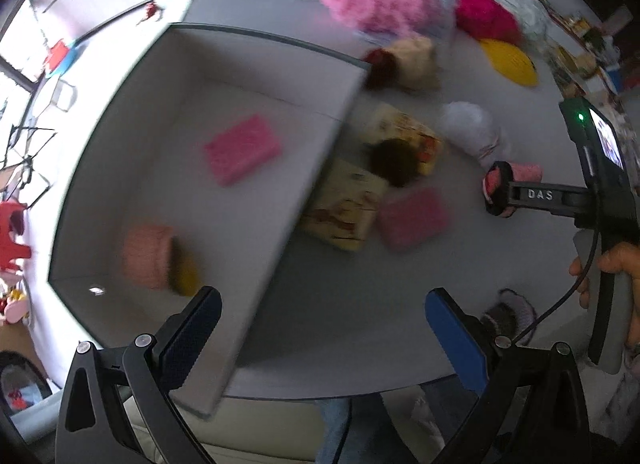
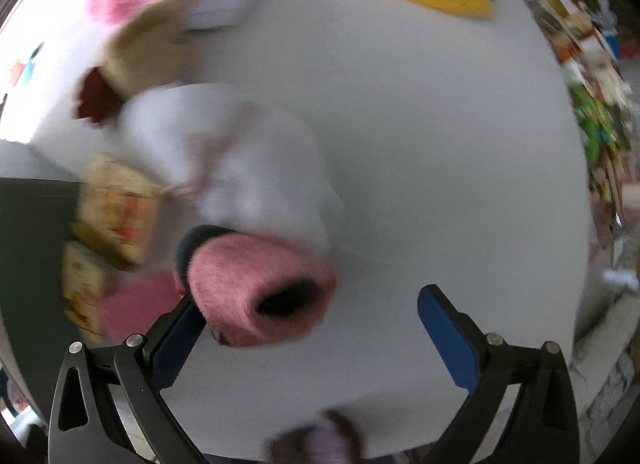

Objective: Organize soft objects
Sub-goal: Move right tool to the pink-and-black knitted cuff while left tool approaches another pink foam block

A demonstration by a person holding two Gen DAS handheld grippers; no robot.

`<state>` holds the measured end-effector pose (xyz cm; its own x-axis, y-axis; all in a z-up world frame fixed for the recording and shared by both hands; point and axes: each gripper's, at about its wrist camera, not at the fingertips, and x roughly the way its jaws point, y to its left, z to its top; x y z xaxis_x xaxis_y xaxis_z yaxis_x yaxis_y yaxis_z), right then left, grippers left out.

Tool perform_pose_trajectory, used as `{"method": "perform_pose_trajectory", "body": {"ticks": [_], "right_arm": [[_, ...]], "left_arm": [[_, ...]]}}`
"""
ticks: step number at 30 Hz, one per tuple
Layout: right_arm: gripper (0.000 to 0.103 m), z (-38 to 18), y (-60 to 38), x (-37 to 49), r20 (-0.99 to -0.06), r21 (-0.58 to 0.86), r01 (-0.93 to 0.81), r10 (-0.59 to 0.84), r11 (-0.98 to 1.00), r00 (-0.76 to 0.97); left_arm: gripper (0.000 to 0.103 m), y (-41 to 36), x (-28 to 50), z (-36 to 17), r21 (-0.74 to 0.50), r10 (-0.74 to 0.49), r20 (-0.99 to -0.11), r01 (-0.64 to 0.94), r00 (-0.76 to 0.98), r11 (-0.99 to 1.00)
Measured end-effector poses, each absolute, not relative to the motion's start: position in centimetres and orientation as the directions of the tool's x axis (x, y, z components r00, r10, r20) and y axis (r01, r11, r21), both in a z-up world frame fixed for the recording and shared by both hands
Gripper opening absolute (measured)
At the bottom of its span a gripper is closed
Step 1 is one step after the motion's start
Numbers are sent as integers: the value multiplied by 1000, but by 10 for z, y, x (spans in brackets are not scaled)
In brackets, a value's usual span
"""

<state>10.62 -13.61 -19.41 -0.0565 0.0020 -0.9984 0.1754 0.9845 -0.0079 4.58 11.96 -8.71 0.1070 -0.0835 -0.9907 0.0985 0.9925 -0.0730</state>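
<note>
My right tool [image 2: 304, 336] is spread wide around the pink roll [image 2: 260, 292], a fuzzy pink tube with a dark end that lies on the white worktop [image 2: 420, 144]. Only my left finger [image 2: 176, 344] seems to touch it; the blue pad of the other finger stands well apart, so nothing is gripped yet. My left tool [image 1: 320, 336] is also released and holds nothing, hanging over the near corner of the grey box [image 1: 120, 248], where a pink sponge [image 1: 242, 152] and a peach roll [image 1: 146, 256] already lie.

The main risk, I think, is that the roll is off-centre between my fingers. If I close now, the touching finger may push it sideways, and it could roll towards the white plush [image 2: 224, 160] just behind it, or I catch only its soft edge and it slips out on the lift. Both views are smeared, which suggests fast motion; that makes a misjudged closing more likely. Fuzzy fabric also compresses, so a light squeeze may not hold.
</note>
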Motion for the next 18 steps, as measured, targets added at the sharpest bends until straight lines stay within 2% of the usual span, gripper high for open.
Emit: {"method": "perform_pose_trajectory", "body": {"ticks": [7,14,18], "right_arm": [[103,-204,-216,66,-995,-22,294,8,956,-100],[103,-207,-251,34,-994,6,317,40,948,-101],[103,-207,-253,37,-996,12,271,36,962,-84]], "left_arm": [[103,68,60,-123,-89,-92,-995,95,26,991],[103,46,70,-153,-120,-123,-991,-63,-47,991],[103,34,66,-155,-102,-106,-993,-70,-54,992]]}}
